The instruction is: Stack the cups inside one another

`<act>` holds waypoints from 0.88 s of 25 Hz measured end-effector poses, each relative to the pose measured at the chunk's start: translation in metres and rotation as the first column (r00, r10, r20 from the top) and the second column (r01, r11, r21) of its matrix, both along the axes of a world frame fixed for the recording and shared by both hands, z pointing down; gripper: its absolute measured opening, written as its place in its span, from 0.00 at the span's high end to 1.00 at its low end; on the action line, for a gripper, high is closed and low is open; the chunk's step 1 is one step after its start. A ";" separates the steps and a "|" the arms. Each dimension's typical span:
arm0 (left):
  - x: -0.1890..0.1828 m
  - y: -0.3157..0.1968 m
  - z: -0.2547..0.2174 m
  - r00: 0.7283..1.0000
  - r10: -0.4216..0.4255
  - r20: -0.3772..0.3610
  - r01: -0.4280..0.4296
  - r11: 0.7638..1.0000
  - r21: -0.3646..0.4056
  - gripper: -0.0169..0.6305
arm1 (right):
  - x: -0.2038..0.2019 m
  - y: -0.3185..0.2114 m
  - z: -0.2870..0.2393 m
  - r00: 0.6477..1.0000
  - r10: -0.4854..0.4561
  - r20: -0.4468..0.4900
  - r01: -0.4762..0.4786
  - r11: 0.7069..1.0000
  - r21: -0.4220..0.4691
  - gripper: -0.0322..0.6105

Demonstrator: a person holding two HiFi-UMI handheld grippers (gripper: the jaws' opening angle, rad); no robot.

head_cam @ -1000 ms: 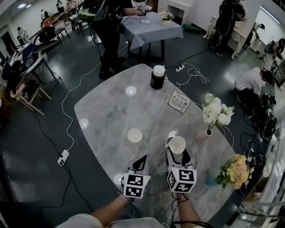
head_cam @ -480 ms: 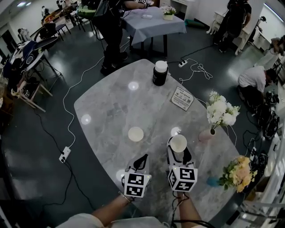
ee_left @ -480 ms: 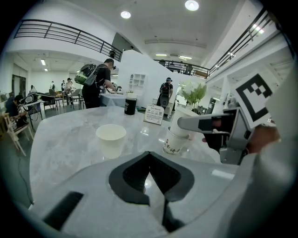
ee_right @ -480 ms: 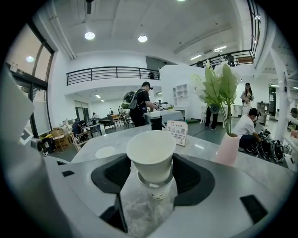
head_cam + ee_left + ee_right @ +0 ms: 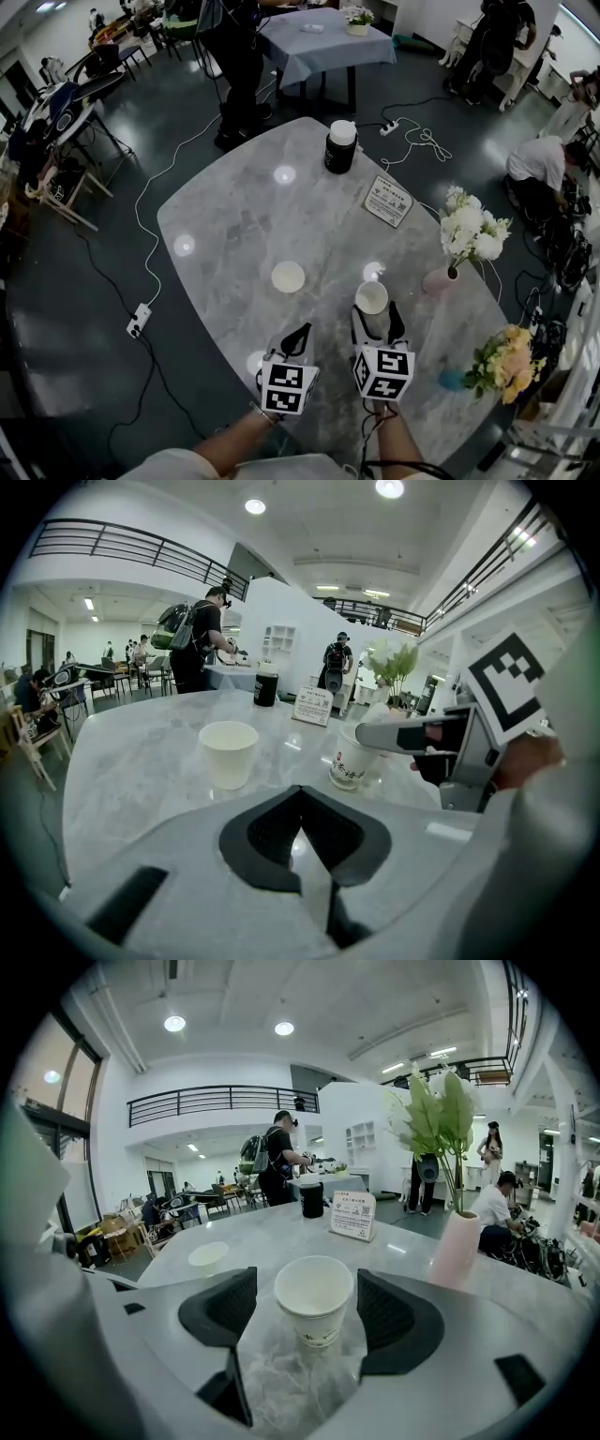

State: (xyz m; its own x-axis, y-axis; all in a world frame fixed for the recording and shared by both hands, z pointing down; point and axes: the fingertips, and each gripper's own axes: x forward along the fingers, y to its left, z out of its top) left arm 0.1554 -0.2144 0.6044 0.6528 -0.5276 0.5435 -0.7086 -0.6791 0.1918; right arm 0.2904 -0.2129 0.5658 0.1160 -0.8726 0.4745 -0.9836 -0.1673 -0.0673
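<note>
Your right gripper [image 5: 375, 315] has just opened its jaws wide around the tapered printed paper cup [image 5: 371, 298], which stands upright left of the pink vase [image 5: 433, 282]. The plain white cup [image 5: 288, 277] sits farther left on veined marble [image 5: 234, 225]; your left gripper [image 5: 300, 334] is pinched closed.

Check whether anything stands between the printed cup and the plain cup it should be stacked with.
Nothing visible does. Only bare table lies between the printed cup, standing between the right gripper's fingers, which have just been opening, and the plain cup. The left gripper sits nearer the person, off that line.
</note>
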 end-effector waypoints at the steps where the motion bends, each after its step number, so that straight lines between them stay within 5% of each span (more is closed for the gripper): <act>1: 0.000 0.001 0.000 1.000 -0.001 0.001 0.001 1.000 -0.001 0.96 | 0.000 0.001 0.000 1.000 -0.001 0.001 0.001 1.000 0.001 0.51; 22: -0.014 0.013 -0.014 1.000 -0.019 -0.011 0.019 1.000 0.014 0.96 | -0.008 0.022 -0.021 1.000 0.020 -0.005 -0.020 0.999 0.044 0.52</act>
State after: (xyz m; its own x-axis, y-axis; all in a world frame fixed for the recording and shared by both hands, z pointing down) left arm 0.1419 -0.2012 0.5902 0.6487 -0.5472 0.5289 -0.7191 -0.6683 0.1905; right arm 0.2825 -0.1910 0.5450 0.1361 -0.8901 0.4350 -0.9804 -0.1842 -0.0700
